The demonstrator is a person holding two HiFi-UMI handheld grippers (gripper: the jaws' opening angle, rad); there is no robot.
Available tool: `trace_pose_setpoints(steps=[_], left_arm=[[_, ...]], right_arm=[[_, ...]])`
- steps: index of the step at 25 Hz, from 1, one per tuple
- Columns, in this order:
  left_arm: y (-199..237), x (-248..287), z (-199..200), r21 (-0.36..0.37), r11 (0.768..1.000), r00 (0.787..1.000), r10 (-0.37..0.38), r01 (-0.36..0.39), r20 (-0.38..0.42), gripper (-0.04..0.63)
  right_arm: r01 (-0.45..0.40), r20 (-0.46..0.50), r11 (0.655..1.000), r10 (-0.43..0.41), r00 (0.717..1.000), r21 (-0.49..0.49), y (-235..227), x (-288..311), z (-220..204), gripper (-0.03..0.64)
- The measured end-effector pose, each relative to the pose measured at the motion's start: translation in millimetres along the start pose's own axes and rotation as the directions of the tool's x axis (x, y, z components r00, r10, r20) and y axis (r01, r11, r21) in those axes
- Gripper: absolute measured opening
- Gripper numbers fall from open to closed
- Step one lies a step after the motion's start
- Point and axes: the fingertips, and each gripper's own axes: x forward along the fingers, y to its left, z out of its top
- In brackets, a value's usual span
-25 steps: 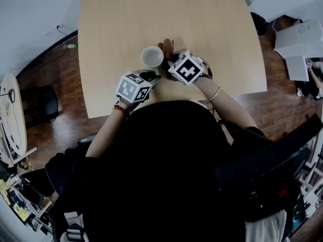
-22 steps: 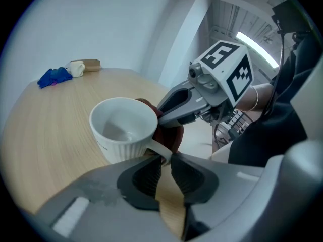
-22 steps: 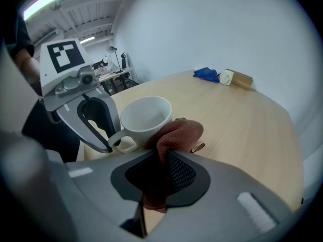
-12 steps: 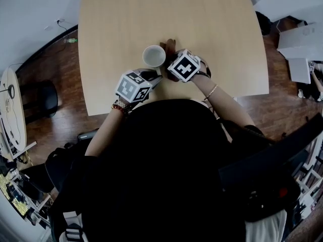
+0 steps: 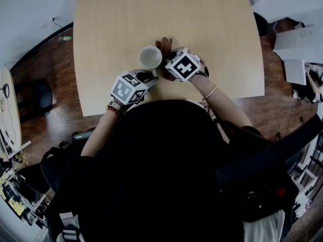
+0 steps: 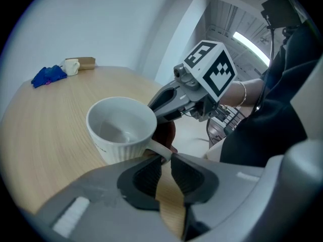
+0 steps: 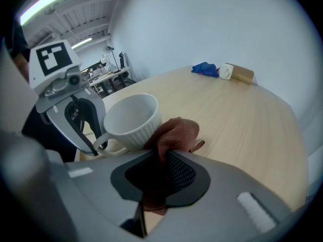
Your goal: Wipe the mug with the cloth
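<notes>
Mug: a white ribbed mug [image 5: 150, 57] stands upright on the table [image 5: 202, 24], close to the near edge and about midway along it, right in front of me.
Left hand-held gripper: my left hand-held gripper [image 6: 165, 158] is clenched on the mug's handle [image 6: 154, 147], which is pinched at the very tips of the jaws.
Right hand-held gripper: my right hand-held gripper [image 7: 161, 158] is clamped on the rust-brown cloth [image 7: 174, 132]. A bunched fold sticks out past the jaws and lies against the mug's outer wall on the side away from the handle.
Step in hand: I judge that I am bracing the mug with one hand and rubbing its side with the other.
How the mug will handle: it is stiff, glazed and probably slippery, and it looks empty, so it should be light. It could chip if it tips or skids off the near edge.
Where to hold: the handle loop is the surest place. The round wall offers the jaws little.
How the cloth will handle: it is soft and limp, so only the wad near the jaws can press.
</notes>
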Motion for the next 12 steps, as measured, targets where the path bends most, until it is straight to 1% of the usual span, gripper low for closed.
trace_pose_setpoints(steps=[3,6,9,12], left_arm=[[-1.2,-0.3,-0.4,0.008,1.0,1.0,-0.005,0.005,-0.002,0.066],[-0.7,-0.9,1.4,0.012,1.0,1.0,-0.011,0.011,-0.006,0.066],[-0.7,-1.6,2.2,0.017,1.0,1.0,-0.018,0.018,0.0,0.066],[-1.6,-1.3,3.3,0.019,1.0,1.0,-0.023,0.023,0.002,0.066]], right_arm=[[0.033,0.037,0.999,-0.033,0.999,-0.005,-9.7,-14.4,11.6,0.049],[0.033,0.056,0.999,-0.033,0.998,-0.002,-14.3,-25.9,22.1,0.049],[0.044,0.056,0.999,-0.042,0.998,-0.032,-17.2,-33.9,29.3,0.049],[0.027,0.059,0.998,-0.024,0.998,-0.053,-15.0,-33.6,35.2,0.049]])
